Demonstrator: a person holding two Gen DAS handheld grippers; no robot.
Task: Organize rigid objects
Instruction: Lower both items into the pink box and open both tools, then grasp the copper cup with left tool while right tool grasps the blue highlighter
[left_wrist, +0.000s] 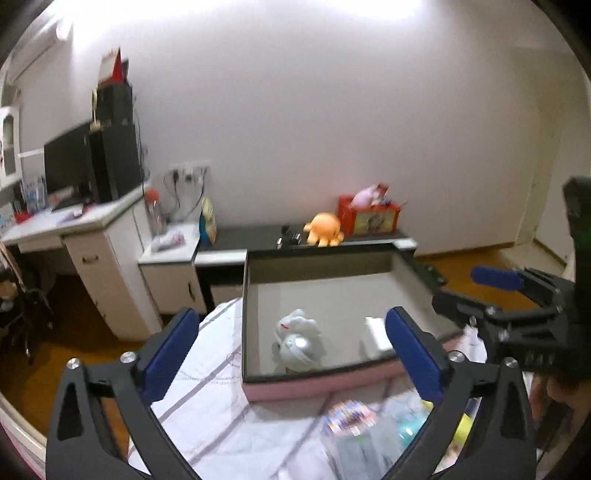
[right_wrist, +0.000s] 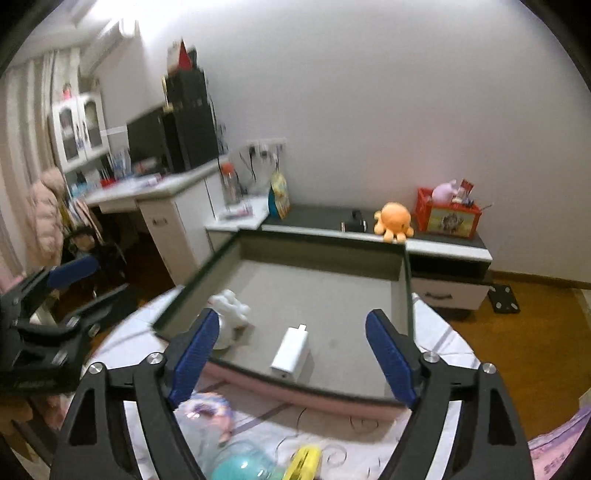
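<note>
- Box (right_wrist: 400, 397): shallow, grey inside, pink outer wall, dark rim; lies on the bed (left_wrist: 207, 373), open side up. It looks like the place where sorted items go.
- Charger (right_wrist: 290, 352): white block with a short plug end, flat on the box floor near the front wall, just ahead of the right gripper.
- White toy (left_wrist: 297, 341): pale figure with a round silver-grey part, on the box floor left of the charger; the two are apart. Blurred, so its kind is unclear.
- Loose items on the bed, in front of the box: teal ball (right_wrist: 240, 467), yellow item (right_wrist: 306, 461), printed packet (left_wrist: 351, 415). All blurred and partly hidden by the gripper frames; none is inside the box.
- Left gripper (left_wrist: 291, 350): spread wide, nothing between the blue pads, held over the box's near left part.
- Right gripper (right_wrist: 291, 354): spread wide, nothing held, hanging over the box's front wall above the charger.
- Step in hand (judgement): between placings; two items are in the box, several wait on the bed.
- Next move (judgement): lower one gripper to a loose item near the front wall, straddle it with both pads, close, lift over the wall and set it on bare floor away from the charger and toy.
- Surroundings: orange octopus (right_wrist: 393, 221) and red crate (right_wrist: 448, 216) on a low cabinet beyond the bed; not within reach.
</note>
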